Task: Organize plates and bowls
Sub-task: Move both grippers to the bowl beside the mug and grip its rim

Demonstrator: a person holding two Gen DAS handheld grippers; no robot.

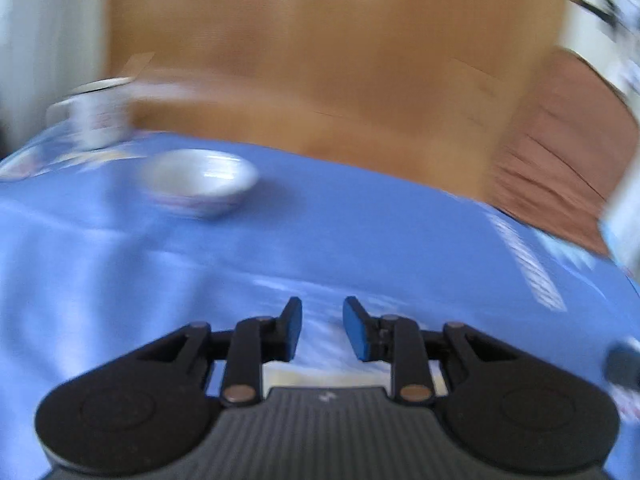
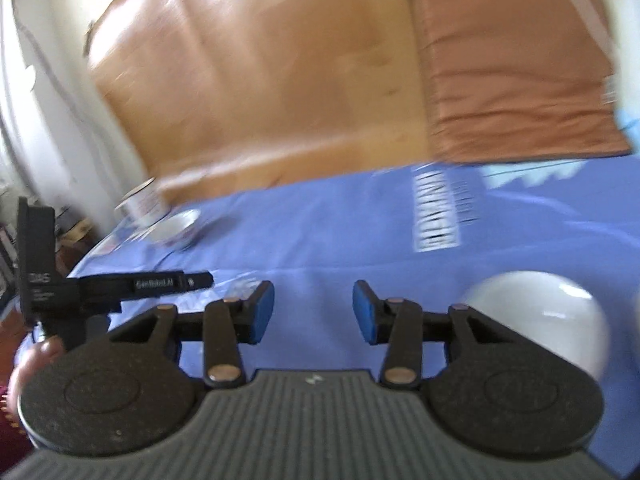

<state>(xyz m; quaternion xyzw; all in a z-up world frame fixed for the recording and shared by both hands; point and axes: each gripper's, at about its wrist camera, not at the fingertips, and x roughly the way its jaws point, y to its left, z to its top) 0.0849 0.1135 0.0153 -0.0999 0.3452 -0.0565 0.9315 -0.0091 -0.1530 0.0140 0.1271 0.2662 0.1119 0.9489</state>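
Observation:
A small white bowl (image 1: 200,182) sits on the blue cloth (image 1: 360,240) at the far left, with a white stack of dishes (image 1: 96,120) behind it. My left gripper (image 1: 322,330) is open and empty, well short of the bowl. In the right wrist view the same bowl (image 2: 178,228) and the stack (image 2: 142,202) lie far left. A white upturned bowl (image 2: 548,316) sits near right, beside my right gripper (image 2: 313,312), which is open and empty. The left gripper's body (image 2: 120,284) shows at the left. Both views are blurred.
A large cardboard box (image 2: 260,80) stands along the far edge of the cloth. A brown cushion (image 2: 520,72) lies to its right. White lettering (image 2: 436,212) is printed on the cloth. A white wall (image 2: 48,100) is at the left.

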